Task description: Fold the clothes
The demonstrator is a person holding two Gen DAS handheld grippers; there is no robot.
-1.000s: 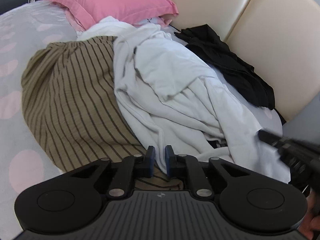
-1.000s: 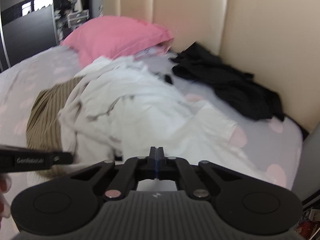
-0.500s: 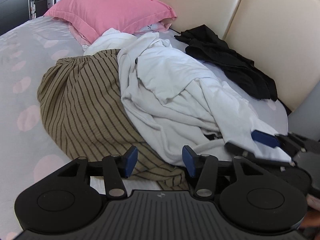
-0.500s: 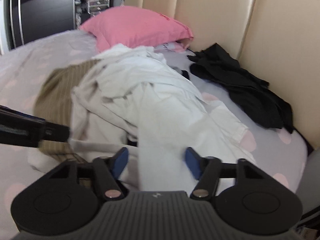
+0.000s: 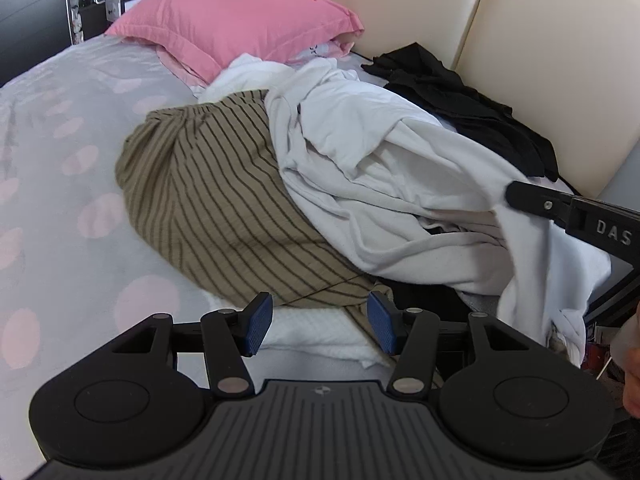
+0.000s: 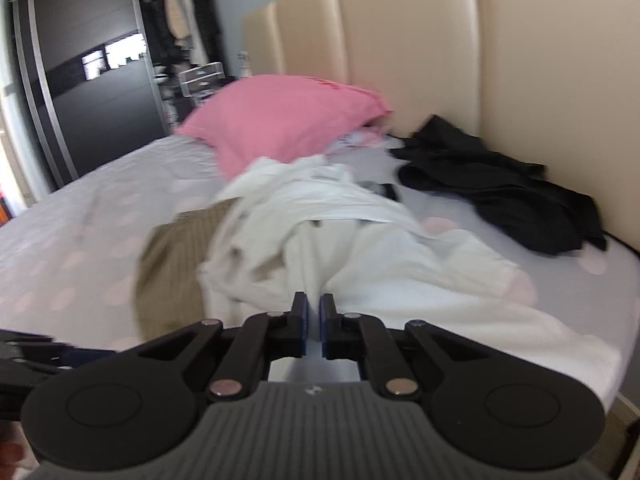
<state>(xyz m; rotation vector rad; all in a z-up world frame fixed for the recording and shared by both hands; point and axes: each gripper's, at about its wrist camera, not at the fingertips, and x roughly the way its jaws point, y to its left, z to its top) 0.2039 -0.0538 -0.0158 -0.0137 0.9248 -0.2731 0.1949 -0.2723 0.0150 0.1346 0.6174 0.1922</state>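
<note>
Bed (image 5: 60, 208): grey cover with pink dots, cream headboard behind.
Pink pillow (image 5: 240, 20): at the head end.
White garment (image 5: 380, 168): crumpled mid-bed, draped over the striped tan garment (image 5: 208, 200).
Black garment (image 5: 472, 120): against the headboard.
Left hand-held gripper (image 5: 318, 322): released, jaws spread.
Right hand-held gripper (image 6: 314, 326): clenched on white garment's edge.

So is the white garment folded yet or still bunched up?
Still bunched: the white garment lies crumpled over the striped garment, one edge pinched in the right gripper.
</note>
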